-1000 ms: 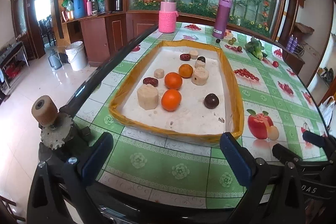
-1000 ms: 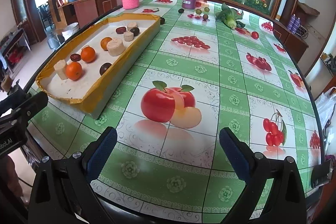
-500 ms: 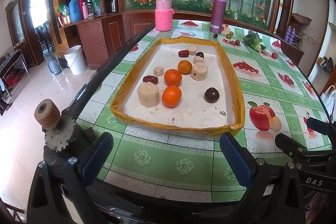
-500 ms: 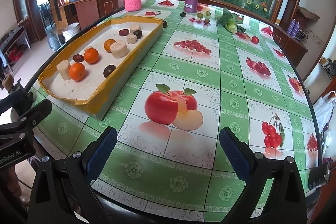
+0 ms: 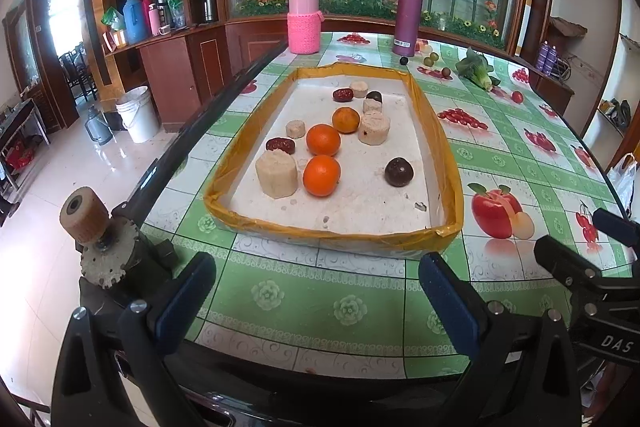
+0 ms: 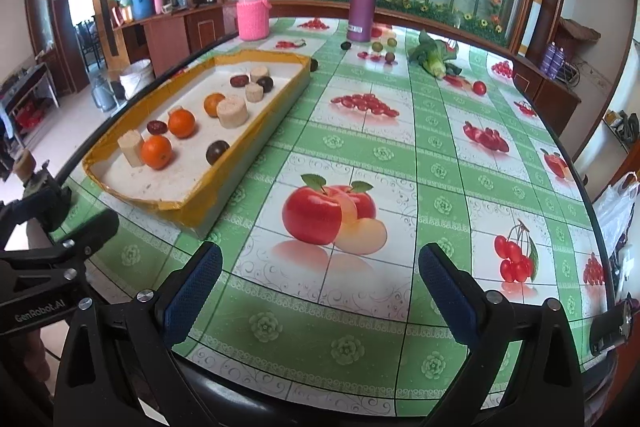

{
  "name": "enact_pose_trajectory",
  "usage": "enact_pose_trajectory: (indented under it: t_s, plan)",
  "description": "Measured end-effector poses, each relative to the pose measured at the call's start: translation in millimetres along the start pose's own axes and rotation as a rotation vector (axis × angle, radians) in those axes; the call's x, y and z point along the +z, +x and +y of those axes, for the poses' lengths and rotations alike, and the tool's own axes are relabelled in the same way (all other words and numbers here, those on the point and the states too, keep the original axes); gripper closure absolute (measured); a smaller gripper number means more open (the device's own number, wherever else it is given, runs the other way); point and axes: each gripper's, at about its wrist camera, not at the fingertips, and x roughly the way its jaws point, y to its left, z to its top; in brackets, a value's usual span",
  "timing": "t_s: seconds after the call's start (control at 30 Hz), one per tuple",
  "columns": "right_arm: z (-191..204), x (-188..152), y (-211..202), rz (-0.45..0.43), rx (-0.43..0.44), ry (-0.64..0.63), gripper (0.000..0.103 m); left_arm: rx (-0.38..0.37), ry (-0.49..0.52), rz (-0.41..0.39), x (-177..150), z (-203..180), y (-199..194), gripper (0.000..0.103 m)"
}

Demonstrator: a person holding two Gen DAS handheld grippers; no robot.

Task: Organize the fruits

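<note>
A yellow-rimmed tray (image 5: pixel 332 231) lies on the table ahead of my left gripper (image 5: pixel 316 291), which is open and empty near the table's front edge. In the tray are three oranges, the nearest (image 5: pixel 321 175), a dark plum (image 5: pixel 399 171), two red dates (image 5: pixel 281 145) and several beige cylinders (image 5: pixel 277 173). My right gripper (image 6: pixel 320 287) hovers over the printed apple, to the right of the tray (image 6: pixel 192 203). Its jaws are opening, with nothing between them. Loose small fruits (image 6: pixel 377 46) and a red one (image 6: pixel 479 87) lie at the far end.
A purple flask (image 6: pixel 363 1) and a pink knit-covered jar (image 6: pixel 253 13) stand at the table's far end, beside a leafy vegetable (image 6: pixel 434 57). The green fruit-print cloth (image 6: pixel 436 171) covers the table. A dark rail runs along the left edge (image 5: pixel 208 131).
Both views have shifted only slightly. Nothing in the tray or on the table has moved, and both grippers stay empty.
</note>
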Motion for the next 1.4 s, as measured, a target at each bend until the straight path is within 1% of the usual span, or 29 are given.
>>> enact_pose_trajectory:
  t_s: [0.1,0.37,0.63,0.73,0.8,0.97,1.03,1.2,1.33,1.4]
  plan:
    - [1.2,1.5,-3.5,-0.027,0.004,0.004,0.000,-0.003,0.004,0.000,0.0,0.5,-0.8,0.001]
    - [4.1,2.7,-2.9,-0.033,-0.019,-0.005,0.000,0.007,0.011,0.009,-1.9,6.7,1.1,0.000]
    - [8.1,0.7,-2.7,-0.024,-0.023,-0.021,0.000,0.000,0.008,-0.001,1.1,13.4,0.0,0.000]
    - [8.8,0.9,-2.8,-0.023,-0.025,-0.024,0.000,-0.029,-0.004,0.002,3.6,16.0,-1.7,0.000]
    - [8.7,0.8,-2.9,-0.021,-0.024,-0.019,0.000,-0.038,-0.007,-0.010,5.5,16.9,-4.7,0.000]
    - [6.6,0.6,-2.6,-0.017,-0.025,-0.002,0.000,-0.048,0.024,-0.031,6.6,15.7,-6.8,0.000]
    - [5.9,0.7,-3.4,-0.020,-0.029,0.001,0.000,-0.068,0.030,-0.033,5.3,15.5,-5.9,0.000]
    - [5.1,0.8,-2.2,-0.014,-0.034,0.003,0.000,-0.104,0.012,-0.060,7.2,17.6,-8.8,0.001]
    - [4.5,0.6,-1.8,-0.010,-0.035,0.006,0.000,-0.092,0.023,-0.070,9.5,16.0,-9.6,0.000]
    - [3.8,0.8,-1.8,-0.010,-0.038,0.007,0.000,-0.098,0.014,-0.059,9.7,16.7,-7.4,0.000]
